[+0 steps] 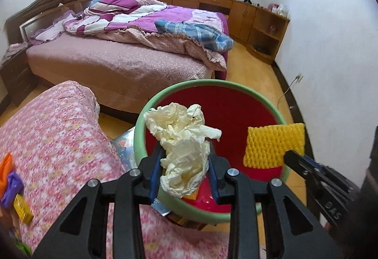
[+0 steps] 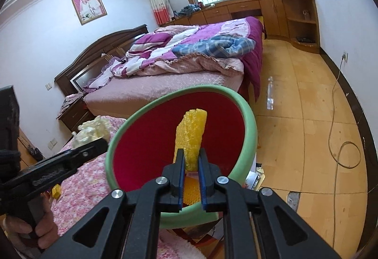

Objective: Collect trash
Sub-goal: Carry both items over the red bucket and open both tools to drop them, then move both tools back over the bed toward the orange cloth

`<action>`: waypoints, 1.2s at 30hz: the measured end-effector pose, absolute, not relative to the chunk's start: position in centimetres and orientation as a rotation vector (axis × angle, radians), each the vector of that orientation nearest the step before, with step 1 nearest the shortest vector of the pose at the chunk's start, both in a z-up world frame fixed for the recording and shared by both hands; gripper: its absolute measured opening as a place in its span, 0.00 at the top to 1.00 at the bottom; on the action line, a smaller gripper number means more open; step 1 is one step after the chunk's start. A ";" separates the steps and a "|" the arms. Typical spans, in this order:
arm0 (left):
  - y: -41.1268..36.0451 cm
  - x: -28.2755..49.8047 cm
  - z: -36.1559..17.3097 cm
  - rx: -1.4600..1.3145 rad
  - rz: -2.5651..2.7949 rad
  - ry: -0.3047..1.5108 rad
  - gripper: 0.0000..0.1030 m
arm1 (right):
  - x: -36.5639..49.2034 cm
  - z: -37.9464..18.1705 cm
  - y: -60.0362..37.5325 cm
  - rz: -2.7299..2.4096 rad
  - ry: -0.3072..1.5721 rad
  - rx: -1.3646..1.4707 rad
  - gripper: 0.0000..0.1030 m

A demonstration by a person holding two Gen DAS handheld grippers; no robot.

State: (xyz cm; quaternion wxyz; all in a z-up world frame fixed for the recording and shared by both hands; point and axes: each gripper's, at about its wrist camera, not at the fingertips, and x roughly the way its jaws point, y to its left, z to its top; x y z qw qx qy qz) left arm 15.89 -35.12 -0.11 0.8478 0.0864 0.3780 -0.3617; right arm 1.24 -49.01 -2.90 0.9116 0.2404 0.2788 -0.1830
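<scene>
A round basin with a green rim [image 1: 200, 83] and a red inside stands at the edge of a surface with a pink flowered cover [image 1: 59, 140]. My left gripper [image 1: 185, 152] is shut on a crumpled cream wad of paper [image 1: 182, 131], held over the basin's near left rim. My right gripper [image 2: 191, 157] is shut on a yellow foam net [image 2: 192, 131], upright above the basin's rim [image 2: 165, 98]. In the left wrist view the yellow foam net [image 1: 274, 145] hangs over the basin's right side. A yellow-orange piece [image 2: 191, 190] lies in the basin's bottom.
On the flowered cover at the left lie a yellow box [image 1: 22, 210] and orange and purple wrappers [image 1: 9, 178]. A bed [image 1: 118, 62] with rumpled bedding stands behind the basin. On the wooden floor are a clear bottle [image 2: 270, 93] and a cable [image 2: 335, 117].
</scene>
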 end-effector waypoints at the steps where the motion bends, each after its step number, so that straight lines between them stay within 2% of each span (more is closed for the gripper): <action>1: -35.6 16.2 -0.3 0.187 -0.757 0.803 0.61 | 1.4 -3.1 -49.3 -0.377 0.578 0.499 0.87; 3: -36.0 16.5 -0.6 0.189 -0.750 0.812 0.58 | 1.2 -3.2 -49.6 -0.376 0.579 0.500 0.86; 8: -36.2 16.8 -0.6 0.182 -0.737 0.801 0.48 | 1.1 -3.3 -49.9 -0.368 0.577 0.508 0.69; 12: -35.5 16.6 0.0 0.178 -0.730 0.781 0.48 | 1.2 -3.1 -49.6 -0.359 0.573 0.507 0.61; 36: -21.0 14.1 4.3 0.071 -0.489 0.712 0.48 | 1.9 1.3 -39.3 -0.200 0.542 0.411 0.42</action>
